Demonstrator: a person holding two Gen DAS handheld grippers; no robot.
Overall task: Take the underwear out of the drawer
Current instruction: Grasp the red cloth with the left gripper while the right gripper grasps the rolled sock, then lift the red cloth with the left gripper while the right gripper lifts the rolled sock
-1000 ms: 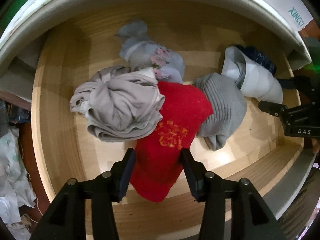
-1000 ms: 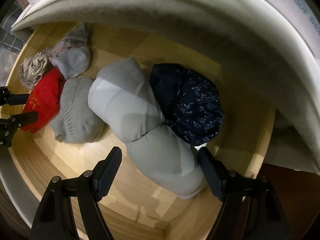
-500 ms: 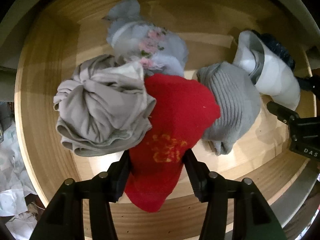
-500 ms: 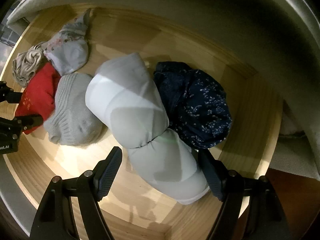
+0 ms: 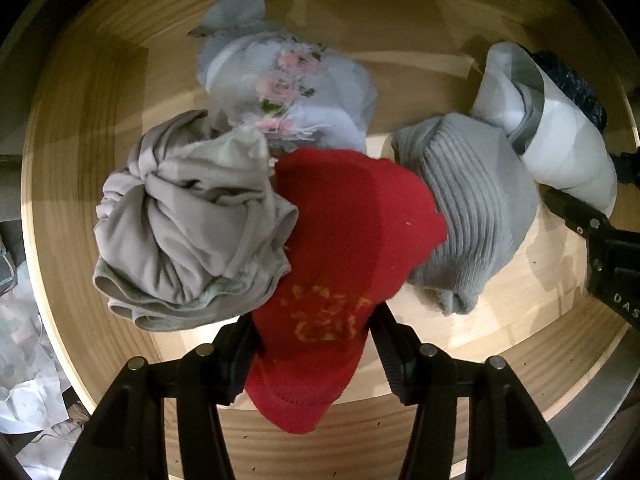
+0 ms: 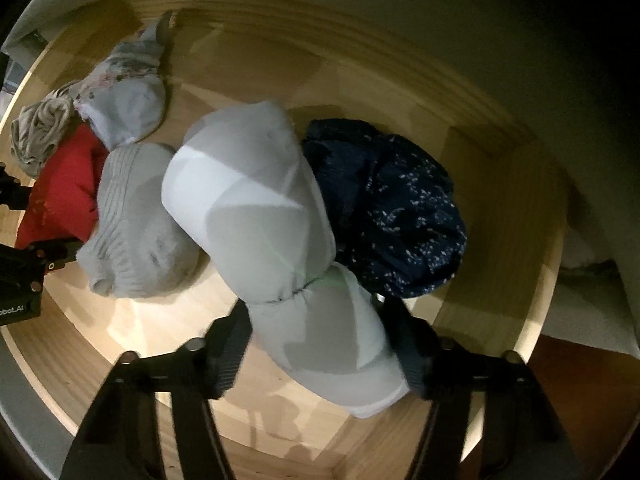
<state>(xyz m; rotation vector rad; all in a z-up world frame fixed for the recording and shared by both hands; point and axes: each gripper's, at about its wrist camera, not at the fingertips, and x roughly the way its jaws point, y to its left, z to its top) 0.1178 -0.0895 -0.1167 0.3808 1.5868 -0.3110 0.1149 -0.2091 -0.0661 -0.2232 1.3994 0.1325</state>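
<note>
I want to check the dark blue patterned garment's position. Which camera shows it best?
The right wrist view: the dark blue garment lies whole beside the white-grey bundle. The left wrist view catches only a sliver.

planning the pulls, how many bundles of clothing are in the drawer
6, though more may hide underneath: beige bundle far left, floral one behind it, red one at the front, ribbed grey, grey-white roll, navy speckled far right.

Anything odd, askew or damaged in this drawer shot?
Nothing looks damaged. The wooden drawer holds loose bundles, not folded stacks: a red piece overlaps the beige bundle, and the grey-white roll leans on the navy one.
</note>
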